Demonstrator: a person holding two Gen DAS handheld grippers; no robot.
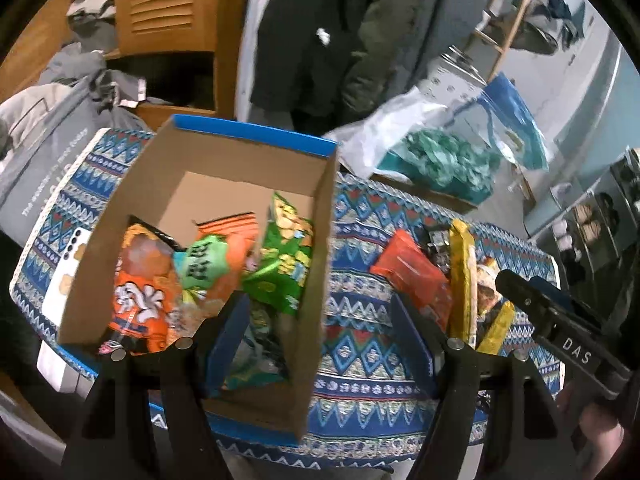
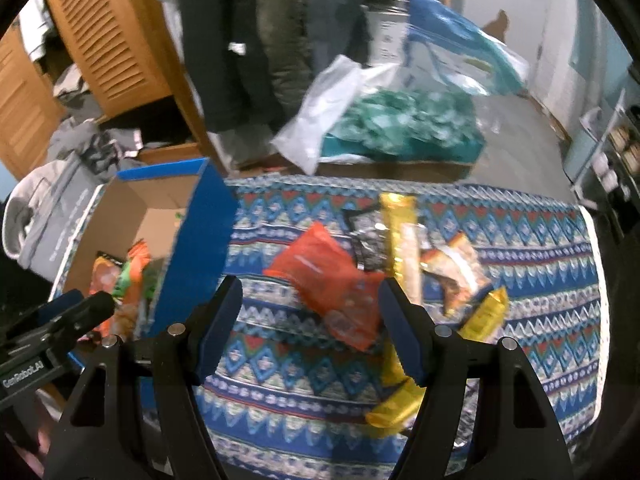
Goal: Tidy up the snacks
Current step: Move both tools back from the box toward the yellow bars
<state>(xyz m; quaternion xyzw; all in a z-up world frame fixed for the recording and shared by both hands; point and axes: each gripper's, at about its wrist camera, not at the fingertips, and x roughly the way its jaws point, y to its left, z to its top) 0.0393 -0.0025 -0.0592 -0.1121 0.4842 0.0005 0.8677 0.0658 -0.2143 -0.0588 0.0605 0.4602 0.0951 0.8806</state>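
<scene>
The right tongs (image 2: 310,320) are hanging wide open and empty, the orange packet (image 2: 328,280) lying between its tips; lowering squarely should pinch it alone; the left tongs (image 1: 320,320), also gaping empty, are straddling the box (image 1: 316,248) wall.

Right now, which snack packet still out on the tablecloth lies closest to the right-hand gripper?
The orange packet. It lies between the open fingers of the right gripper, while the yellow packets and the silver one sit farther back or off to the side.
</scene>
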